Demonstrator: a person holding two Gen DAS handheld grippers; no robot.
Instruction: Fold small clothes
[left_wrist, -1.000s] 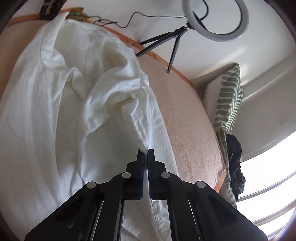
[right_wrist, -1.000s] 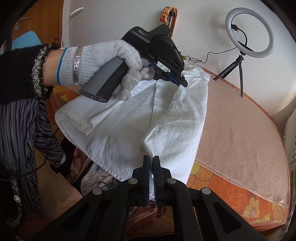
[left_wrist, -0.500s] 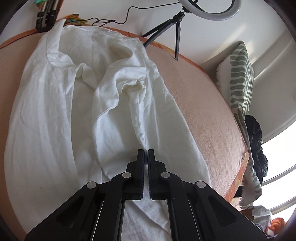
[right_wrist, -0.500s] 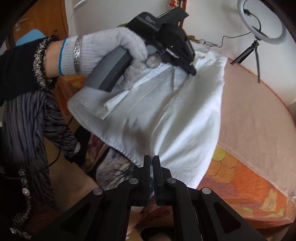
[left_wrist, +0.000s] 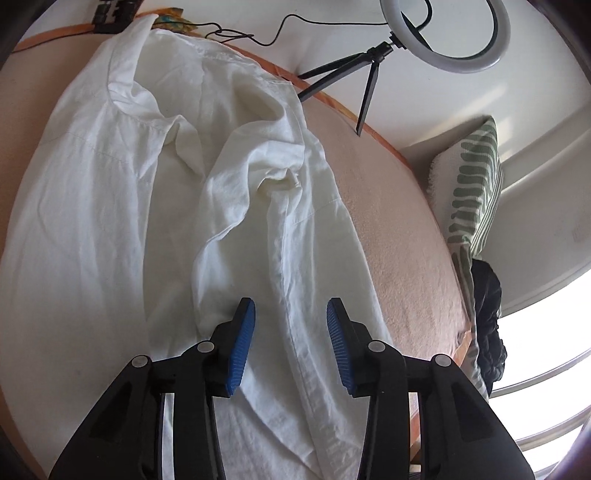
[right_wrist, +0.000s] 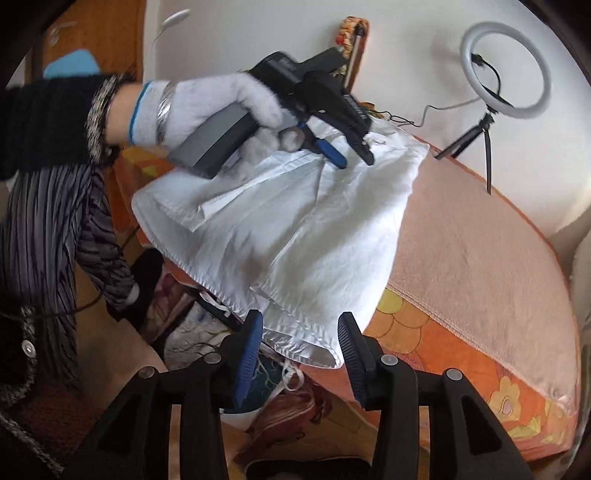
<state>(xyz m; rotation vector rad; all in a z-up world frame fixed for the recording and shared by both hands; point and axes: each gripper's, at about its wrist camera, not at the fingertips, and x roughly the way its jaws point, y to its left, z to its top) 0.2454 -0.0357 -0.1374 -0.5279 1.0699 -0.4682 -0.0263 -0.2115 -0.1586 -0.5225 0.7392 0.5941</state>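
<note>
One white garment (left_wrist: 155, 206) lies on the pink-covered bed (left_wrist: 399, 236), long axis running near to far, collar at the far end, hem hanging over the near edge. Left gripper (left_wrist: 290, 343) and right gripper (right_wrist: 300, 345): both were clamped on cloth half a second ago; jaws now stand apart, holding nothing. One ring light (left_wrist: 447, 33), one striped pillow (left_wrist: 472, 192).
</note>
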